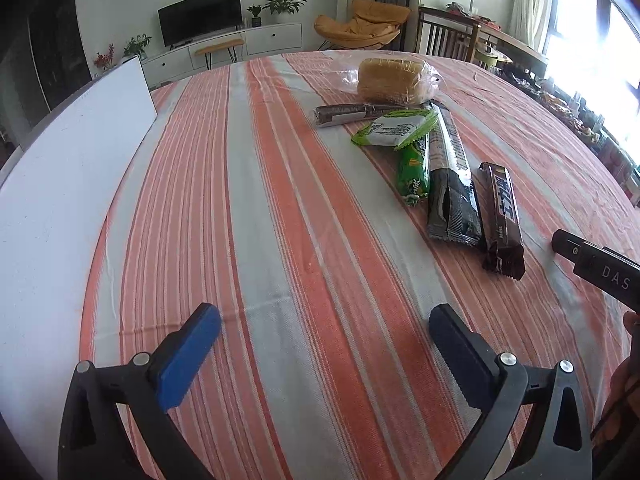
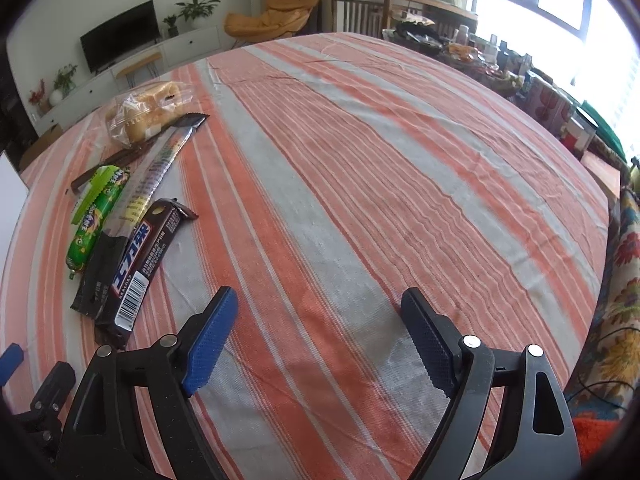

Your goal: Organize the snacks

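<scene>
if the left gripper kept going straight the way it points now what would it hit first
Most likely just the striped tablecloth: the left gripper is open and angled down at bare cloth. The snacks, including the brown chocolate bar, lie off to its right.
</scene>
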Demonstrator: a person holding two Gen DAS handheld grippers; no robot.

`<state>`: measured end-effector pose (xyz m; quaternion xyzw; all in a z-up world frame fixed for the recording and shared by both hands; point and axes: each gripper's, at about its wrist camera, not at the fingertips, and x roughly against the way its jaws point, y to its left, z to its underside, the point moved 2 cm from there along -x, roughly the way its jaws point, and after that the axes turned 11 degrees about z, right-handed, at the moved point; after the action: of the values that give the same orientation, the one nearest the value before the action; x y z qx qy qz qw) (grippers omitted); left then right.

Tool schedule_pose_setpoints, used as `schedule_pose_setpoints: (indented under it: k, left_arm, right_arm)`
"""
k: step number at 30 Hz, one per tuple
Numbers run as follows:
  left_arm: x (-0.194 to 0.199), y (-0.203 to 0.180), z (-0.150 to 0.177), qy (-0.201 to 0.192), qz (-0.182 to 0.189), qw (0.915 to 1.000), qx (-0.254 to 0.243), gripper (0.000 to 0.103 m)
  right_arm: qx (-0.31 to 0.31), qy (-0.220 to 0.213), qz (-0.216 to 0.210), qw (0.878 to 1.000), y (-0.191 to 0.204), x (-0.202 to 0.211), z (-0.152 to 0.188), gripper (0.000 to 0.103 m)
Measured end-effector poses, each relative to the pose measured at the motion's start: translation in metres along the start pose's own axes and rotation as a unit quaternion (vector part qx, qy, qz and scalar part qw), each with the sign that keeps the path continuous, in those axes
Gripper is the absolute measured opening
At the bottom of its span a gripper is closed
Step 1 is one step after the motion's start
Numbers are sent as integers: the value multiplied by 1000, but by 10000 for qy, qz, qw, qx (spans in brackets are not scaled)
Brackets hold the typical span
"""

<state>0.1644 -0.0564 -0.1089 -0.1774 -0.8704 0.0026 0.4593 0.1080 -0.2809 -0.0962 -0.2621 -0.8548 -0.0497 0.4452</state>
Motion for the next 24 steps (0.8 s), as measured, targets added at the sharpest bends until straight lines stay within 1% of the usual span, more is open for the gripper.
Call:
schedule_pose_setpoints:
  k: [24]
  left_arm:
    - [0,0,0,2,5,10000,-3,103]
  right_arm:
    - [-3,-52,14,10000,-1,0,0,88]
